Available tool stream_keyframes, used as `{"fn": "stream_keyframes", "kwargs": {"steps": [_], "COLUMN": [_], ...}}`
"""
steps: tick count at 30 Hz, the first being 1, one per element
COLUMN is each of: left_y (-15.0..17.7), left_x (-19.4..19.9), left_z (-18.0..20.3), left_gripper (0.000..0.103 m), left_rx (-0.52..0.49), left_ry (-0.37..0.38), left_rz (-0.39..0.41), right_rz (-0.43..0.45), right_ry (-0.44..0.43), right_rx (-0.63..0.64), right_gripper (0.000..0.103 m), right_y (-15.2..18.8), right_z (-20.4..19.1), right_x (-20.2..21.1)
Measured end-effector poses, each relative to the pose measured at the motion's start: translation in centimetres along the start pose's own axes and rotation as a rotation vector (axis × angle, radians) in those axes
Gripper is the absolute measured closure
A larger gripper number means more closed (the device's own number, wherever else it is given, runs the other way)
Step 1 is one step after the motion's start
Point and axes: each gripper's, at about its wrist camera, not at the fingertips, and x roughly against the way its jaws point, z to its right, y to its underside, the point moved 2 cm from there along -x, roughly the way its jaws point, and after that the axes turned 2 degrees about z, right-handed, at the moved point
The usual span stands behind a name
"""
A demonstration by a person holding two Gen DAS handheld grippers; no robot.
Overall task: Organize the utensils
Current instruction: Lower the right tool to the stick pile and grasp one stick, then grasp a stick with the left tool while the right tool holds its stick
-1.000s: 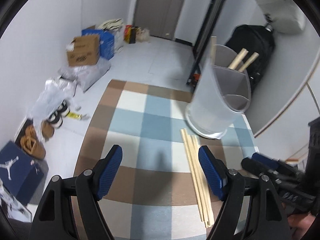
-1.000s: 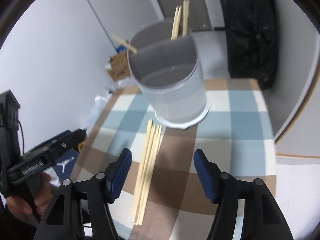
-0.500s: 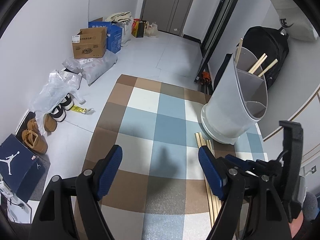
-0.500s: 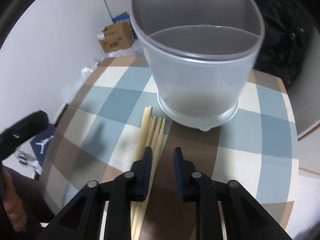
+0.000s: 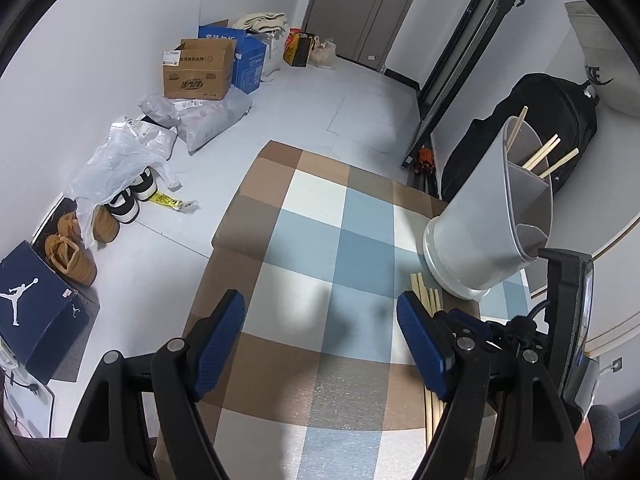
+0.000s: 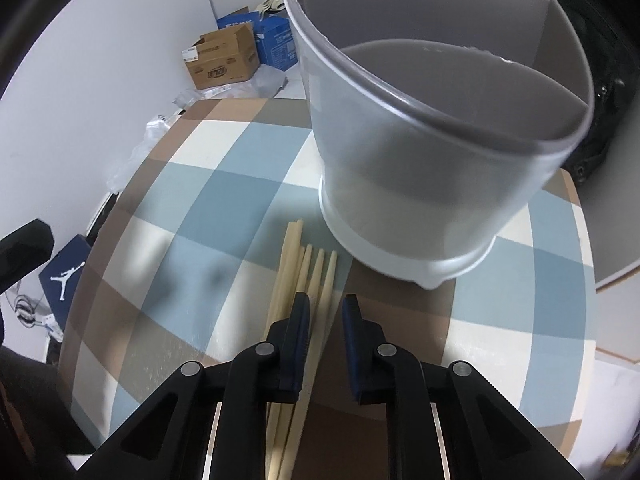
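Observation:
Several wooden chopsticks (image 6: pixel 304 264) lie side by side on the checked tablecloth (image 6: pixel 224 184), just in front of a grey divided utensil holder (image 6: pixel 420 160). My right gripper (image 6: pixel 326 312) is down over them with its jaws closing; one or two of the rightmost sticks run between the pads, and a gap still shows on the right side. The left wrist view shows the same chopsticks (image 5: pixel 424 292) and the holder (image 5: pixel 480 232), with more chopsticks (image 5: pixel 548 156) standing in its far compartments. My left gripper (image 5: pixel 320 328) hangs open over bare cloth, left of the sticks.
The table's far edge (image 5: pixel 280 152) drops to a floor with cardboard boxes (image 5: pixel 198 70), plastic bags (image 5: pixel 120 152), shoes (image 5: pixel 72 248) and a blue shoebox (image 5: pixel 36 312). A black backpack (image 5: pixel 532 120) leans on the wall behind the holder.
My right gripper came down and forward onto the chopsticks and its jaws narrowed from wide open to a small gap around them. The left gripper drifted slightly and stayed open.

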Motion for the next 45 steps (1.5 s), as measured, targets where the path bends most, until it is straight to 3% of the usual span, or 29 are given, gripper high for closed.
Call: {"fn": "stream_keyframes", "kwargs": {"steps": [4, 15, 21, 29, 38, 45], "left_y": [-0.1, -0.3, -0.4, -0.2, 1.4, 2.7], "left_x": [-0.1, 0.1, -0.2, -0.7, -3.0, -4.8], "left_z": [-0.2, -0.1, -0.7, -0.5, 2.5, 5.8], "left_gripper": [0.028, 0.028, 0.028, 0.028, 0.028, 0.028], "left_rx": [0.017, 0.002, 0.033, 0.022, -0.06, -0.16], "left_ry": [0.007, 0.001, -0.006, -0.012, 0.047, 0.011], "left_rz": [-0.004, 0.003, -0.006, -0.028, -0.168, -0.22], "right_rz": [-0.001, -0.001, -0.006, -0.01, 0.148, 0.256], "right_ry": [-0.007, 0.008, 0.061, 0.014, -0.089, -0.167], "right_rx": [-0.011, 0.007, 0.058, 0.01, -0.11, -0.172], "right_gripper": [0.095, 0.095, 0.093, 0.099, 0.099, 0.099], "right_y": [0.3, 0.2, -0.5, -0.3, 0.7, 0.8], "right_z": [0.2, 0.3, -1.0, -0.3, 2.9, 5.5], "right_x": [0.2, 0.1, -0.6, -0.3, 6.0, 10.5]}}
